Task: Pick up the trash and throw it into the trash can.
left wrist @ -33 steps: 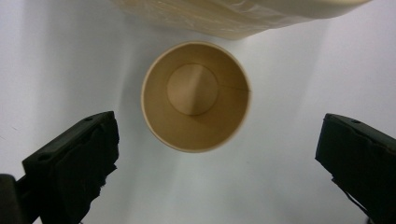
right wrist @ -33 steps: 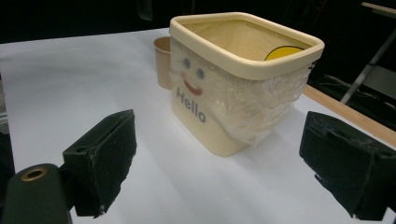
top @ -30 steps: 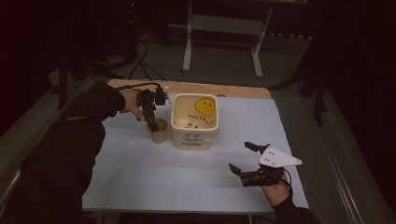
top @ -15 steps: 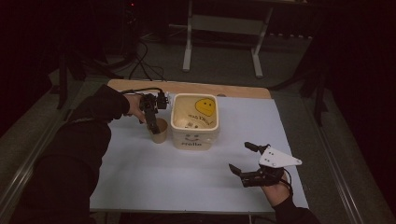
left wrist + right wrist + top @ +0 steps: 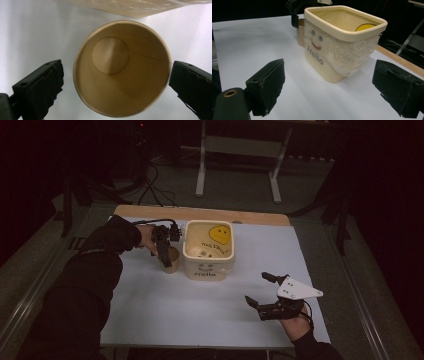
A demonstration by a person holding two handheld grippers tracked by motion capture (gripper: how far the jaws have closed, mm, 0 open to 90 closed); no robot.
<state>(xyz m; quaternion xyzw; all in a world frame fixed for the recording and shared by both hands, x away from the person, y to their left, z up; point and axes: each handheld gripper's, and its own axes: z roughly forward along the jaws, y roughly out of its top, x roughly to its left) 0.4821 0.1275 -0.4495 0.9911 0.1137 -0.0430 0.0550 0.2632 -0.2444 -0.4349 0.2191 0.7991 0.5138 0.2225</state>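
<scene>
A tan paper cup (image 5: 171, 260) stands upright and empty on the white sheet, right beside the left wall of a cream bin (image 5: 208, 251). The bin has a smiling face and "Hello" printed on it (image 5: 337, 50). My left gripper (image 5: 163, 251) hangs straight over the cup. In the left gripper view the cup (image 5: 122, 67) sits between the two jaws, and the left gripper (image 5: 116, 67) is open. One jaw stands clear of the rim and the other is at the rim's edge. My right gripper (image 5: 256, 288) is open and empty near the front right, aimed at the bin.
The white sheet (image 5: 150, 310) covers most of the wooden table (image 5: 200, 213). A clear plastic liner wraps the bin's rim and side (image 5: 359, 53). Dark floor, cables and a metal stand lie beyond the table's far edge.
My left gripper has sunk a little toward the cup and its forearm has shifted slightly right. The right gripper, the cup and the bin have stayed in place.
</scene>
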